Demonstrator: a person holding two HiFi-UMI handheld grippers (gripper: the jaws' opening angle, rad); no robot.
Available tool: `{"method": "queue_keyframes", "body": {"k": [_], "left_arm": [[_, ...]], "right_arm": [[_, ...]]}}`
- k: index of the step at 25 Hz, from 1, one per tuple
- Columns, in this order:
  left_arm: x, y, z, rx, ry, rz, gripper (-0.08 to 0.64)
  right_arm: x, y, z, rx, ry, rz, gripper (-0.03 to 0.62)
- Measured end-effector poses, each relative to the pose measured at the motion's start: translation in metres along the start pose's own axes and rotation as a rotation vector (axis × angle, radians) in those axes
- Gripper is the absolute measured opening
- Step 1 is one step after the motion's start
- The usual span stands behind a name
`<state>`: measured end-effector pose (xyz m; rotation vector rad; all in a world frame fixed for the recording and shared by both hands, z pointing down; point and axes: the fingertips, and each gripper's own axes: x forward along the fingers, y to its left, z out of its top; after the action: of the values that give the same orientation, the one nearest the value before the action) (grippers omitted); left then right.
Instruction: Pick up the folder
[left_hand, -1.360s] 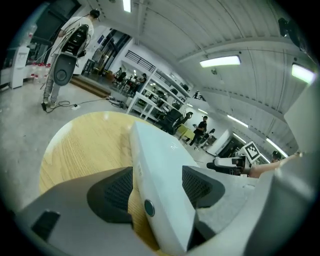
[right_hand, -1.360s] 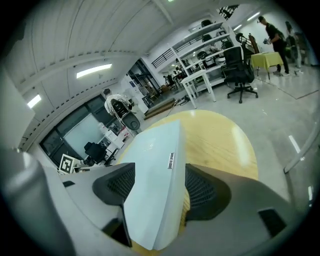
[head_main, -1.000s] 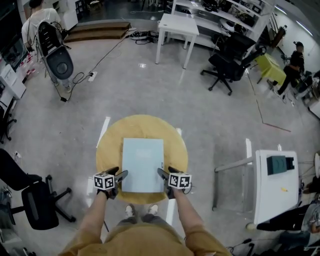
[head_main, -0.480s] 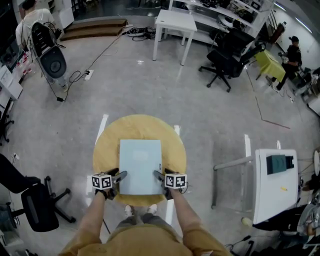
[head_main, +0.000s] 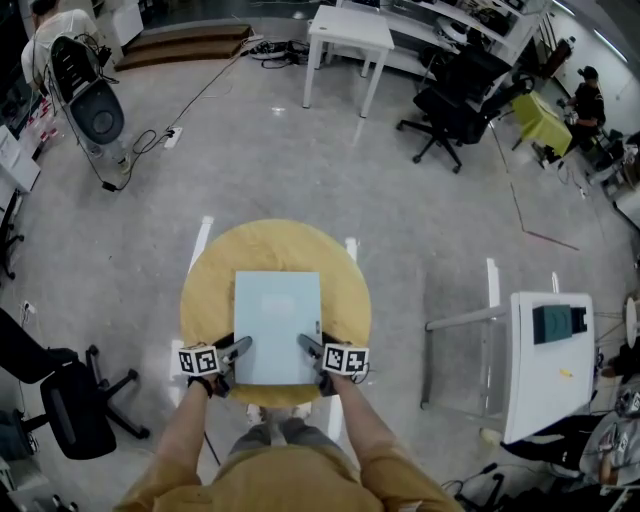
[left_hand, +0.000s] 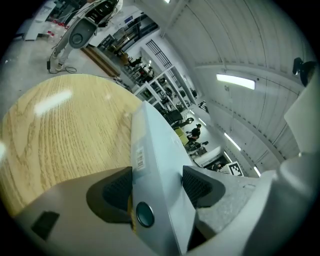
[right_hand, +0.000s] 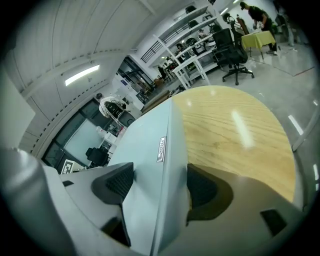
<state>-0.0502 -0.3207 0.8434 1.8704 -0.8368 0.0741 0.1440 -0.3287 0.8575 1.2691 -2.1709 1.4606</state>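
Round wooden table (head_main: 205, 300), light oak grain, stands on grey floor (head_main: 280, 150). One thing on top: folder (head_main: 277, 325), pale blue, rectangular, closed, long sides running away from person, over near half of top, roughly centred left to right. Bare wood shows beyond it and on both flanks. Small label on each long side edge. Flat on wood or near end raised: cannot tell

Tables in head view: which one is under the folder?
The round wooden table, right in front of the person, under the folder. The white rectangular tables stand farther off.
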Motion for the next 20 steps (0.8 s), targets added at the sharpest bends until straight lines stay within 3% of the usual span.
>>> {"method": "queue_keyframes", "body": {"k": [11,16,20], "left_arm": [[-0.01,-0.005,0.0,-0.022,-0.109,0.056,0.301],[-0.013,-0.011,0.005,0.02,-0.14,0.079,0.299],[-0.02,-0.038,0.017,0.063,-0.181,0.053,0.299]], "right_arm": [[-0.007,0.008,0.003,-0.008,-0.052,-0.009,0.304],[-0.018,0.017,0.016,-0.061,-0.08,-0.008,0.304],[-0.035,0.033,0.034,-0.106,-0.139,0.017,0.304]]}}
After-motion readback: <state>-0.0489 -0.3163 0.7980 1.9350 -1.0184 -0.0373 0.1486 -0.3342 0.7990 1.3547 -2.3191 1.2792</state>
